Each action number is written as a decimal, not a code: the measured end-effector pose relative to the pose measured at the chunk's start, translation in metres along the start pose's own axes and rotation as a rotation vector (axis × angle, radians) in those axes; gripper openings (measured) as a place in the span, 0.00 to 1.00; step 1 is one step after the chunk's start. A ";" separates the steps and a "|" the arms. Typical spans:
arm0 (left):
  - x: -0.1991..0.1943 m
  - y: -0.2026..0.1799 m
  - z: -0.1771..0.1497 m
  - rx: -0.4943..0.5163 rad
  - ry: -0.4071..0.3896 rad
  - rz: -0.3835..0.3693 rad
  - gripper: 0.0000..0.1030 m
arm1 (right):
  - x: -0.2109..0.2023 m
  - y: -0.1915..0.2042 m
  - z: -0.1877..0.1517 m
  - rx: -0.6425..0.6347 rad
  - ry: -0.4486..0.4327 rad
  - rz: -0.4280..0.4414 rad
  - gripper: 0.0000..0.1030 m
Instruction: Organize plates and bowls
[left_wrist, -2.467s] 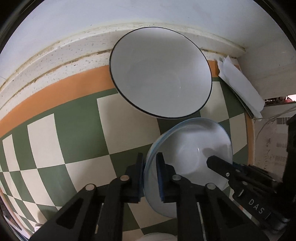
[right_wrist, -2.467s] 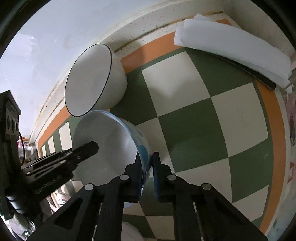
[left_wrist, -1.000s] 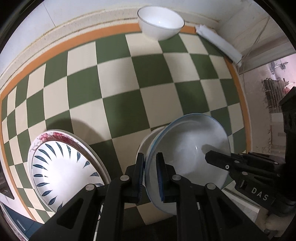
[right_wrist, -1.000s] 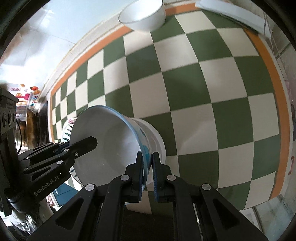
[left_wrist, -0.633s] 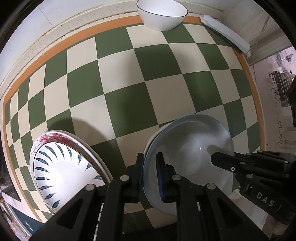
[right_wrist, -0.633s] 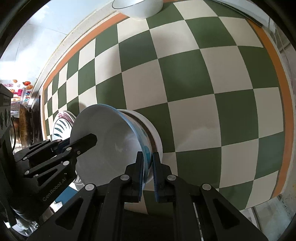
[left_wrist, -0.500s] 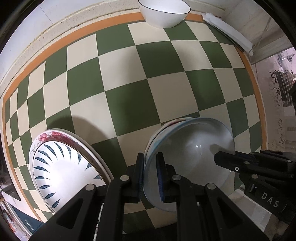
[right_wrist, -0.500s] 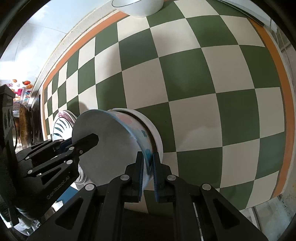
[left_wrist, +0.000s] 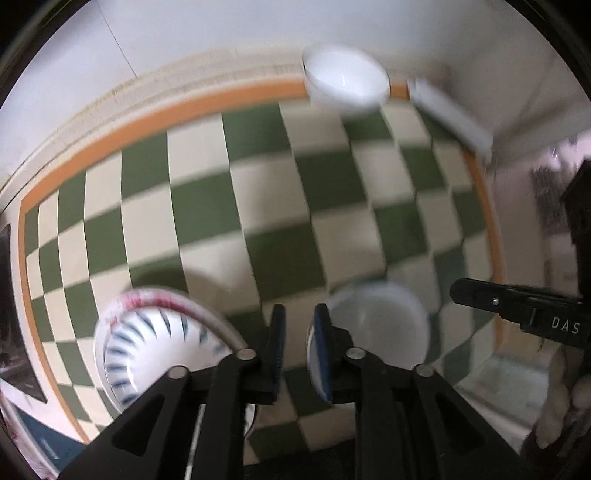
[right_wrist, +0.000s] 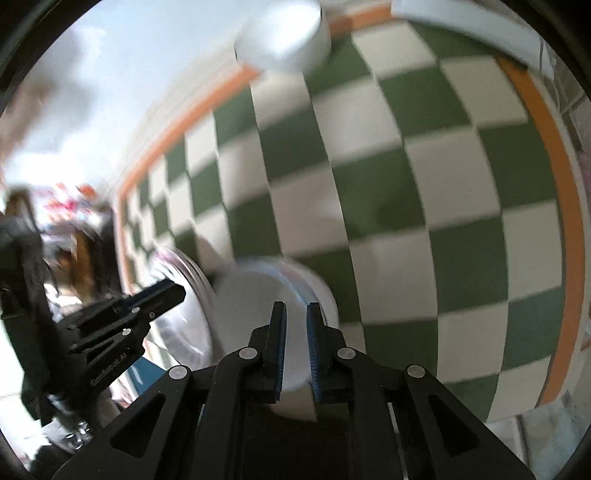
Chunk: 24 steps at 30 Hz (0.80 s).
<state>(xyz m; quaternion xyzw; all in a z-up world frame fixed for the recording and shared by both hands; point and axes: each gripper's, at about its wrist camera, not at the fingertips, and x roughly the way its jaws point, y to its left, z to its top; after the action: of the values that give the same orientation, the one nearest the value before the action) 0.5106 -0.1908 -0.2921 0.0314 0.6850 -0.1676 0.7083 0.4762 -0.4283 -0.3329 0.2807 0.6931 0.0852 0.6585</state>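
The frames are motion-blurred. A blue-rimmed white bowl (left_wrist: 380, 321) sits nested on another bowl near the cloth's front edge; it also shows in the right wrist view (right_wrist: 266, 295). My left gripper (left_wrist: 299, 339) is open, just left of its rim and holding nothing. My right gripper (right_wrist: 295, 332) is open above the bowl's near side, empty. A blue-patterned plate (left_wrist: 155, 343) lies on a red-rimmed plate at the front left. A plain white bowl (left_wrist: 345, 79) stands at the far edge, also in the right wrist view (right_wrist: 284, 33).
A green and cream checked cloth with an orange border (left_wrist: 258, 206) covers the counter. A folded white cloth (left_wrist: 450, 114) lies at the far right by the wall. The counter's front edge runs just below both grippers.
Both grippers have let go of the blue-rimmed bowl, opened, and drawn back and up. The bowl now rests nested on the bowl beneath it.
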 end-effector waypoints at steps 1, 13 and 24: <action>-0.004 0.004 0.013 -0.017 -0.019 -0.015 0.28 | -0.011 0.000 0.011 0.003 -0.030 0.024 0.18; 0.046 0.024 0.195 -0.205 -0.048 -0.110 0.28 | -0.023 0.006 0.188 0.017 -0.242 -0.040 0.47; 0.116 0.001 0.222 -0.135 0.026 -0.089 0.11 | 0.029 -0.009 0.250 0.055 -0.161 -0.121 0.24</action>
<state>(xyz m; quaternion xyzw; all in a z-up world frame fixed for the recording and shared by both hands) 0.7247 -0.2732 -0.3928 -0.0448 0.7046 -0.1520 0.6917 0.7151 -0.4836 -0.3922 0.2620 0.6557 0.0033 0.7081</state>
